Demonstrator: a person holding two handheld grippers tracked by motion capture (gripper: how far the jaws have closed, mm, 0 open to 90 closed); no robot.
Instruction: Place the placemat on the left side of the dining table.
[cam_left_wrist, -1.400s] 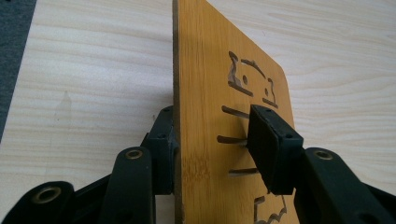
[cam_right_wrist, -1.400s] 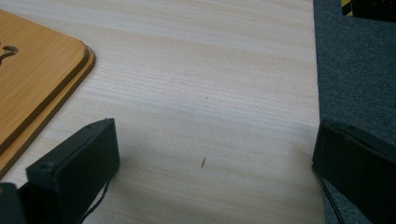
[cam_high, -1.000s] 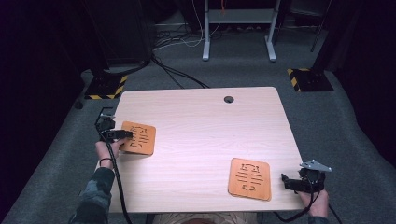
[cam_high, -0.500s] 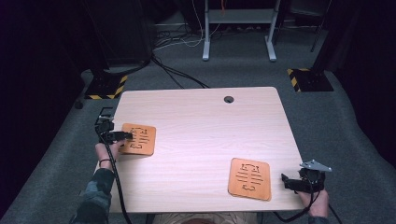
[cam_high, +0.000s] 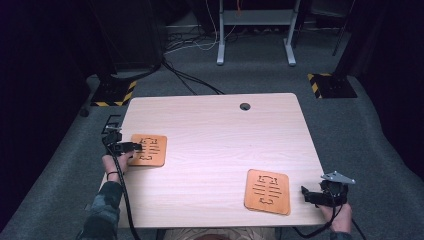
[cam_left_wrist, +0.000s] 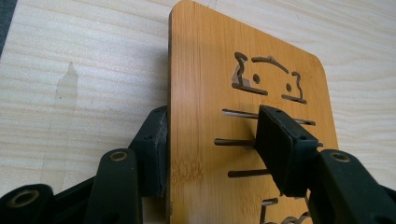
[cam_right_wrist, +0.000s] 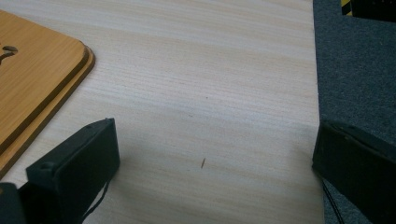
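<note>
At the worktop's (cam_high: 210, 150) left edge, the left claw (cam_high: 136, 147) grips a carved bamboo trivet (cam_left_wrist: 210, 116) by its near edge. The right claw (cam_high: 306, 194) rests released beside a second trivet (cam_high: 267, 191). Likely next: lift and carry the held trivet toward the other.

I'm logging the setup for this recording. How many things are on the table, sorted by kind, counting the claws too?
Flat orange-brown bamboo boards with cut-out slots: 2, one at the left claw, one near the right claw
Black two-jaw claws: 2, left claw, right claw
Total: 4
</note>
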